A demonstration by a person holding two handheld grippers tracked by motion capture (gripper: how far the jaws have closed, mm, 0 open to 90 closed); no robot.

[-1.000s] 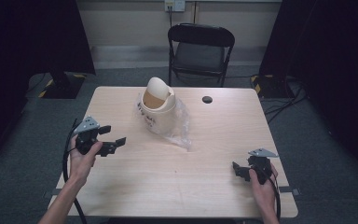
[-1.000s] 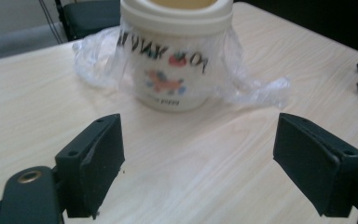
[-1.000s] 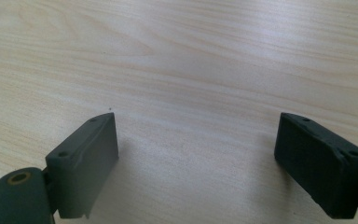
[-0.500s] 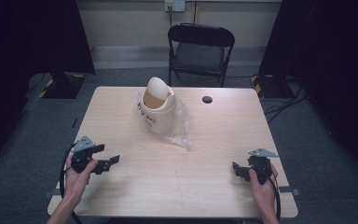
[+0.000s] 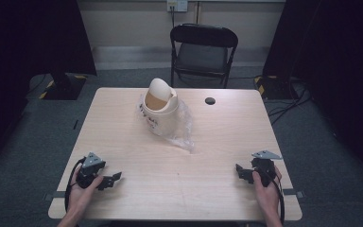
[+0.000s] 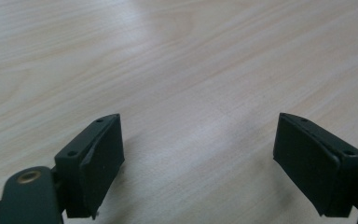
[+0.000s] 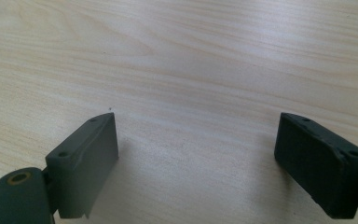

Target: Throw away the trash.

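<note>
Toward the far middle of the table, well apart from both grippers, a cream swing-lid bin carrying unreadable dark print lies on clear plastic, while the left gripper and right gripper rest near, jaws spread wide, holding nothing.

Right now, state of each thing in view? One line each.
left gripper: open, holding nothing, low over the table.
right gripper: open, holding nothing, low over the table.
bin: upright, swing lid tipped open.
plastic bag: crumpled under and beside the bin.
folding chair: unfolded, seat bare.
</note>
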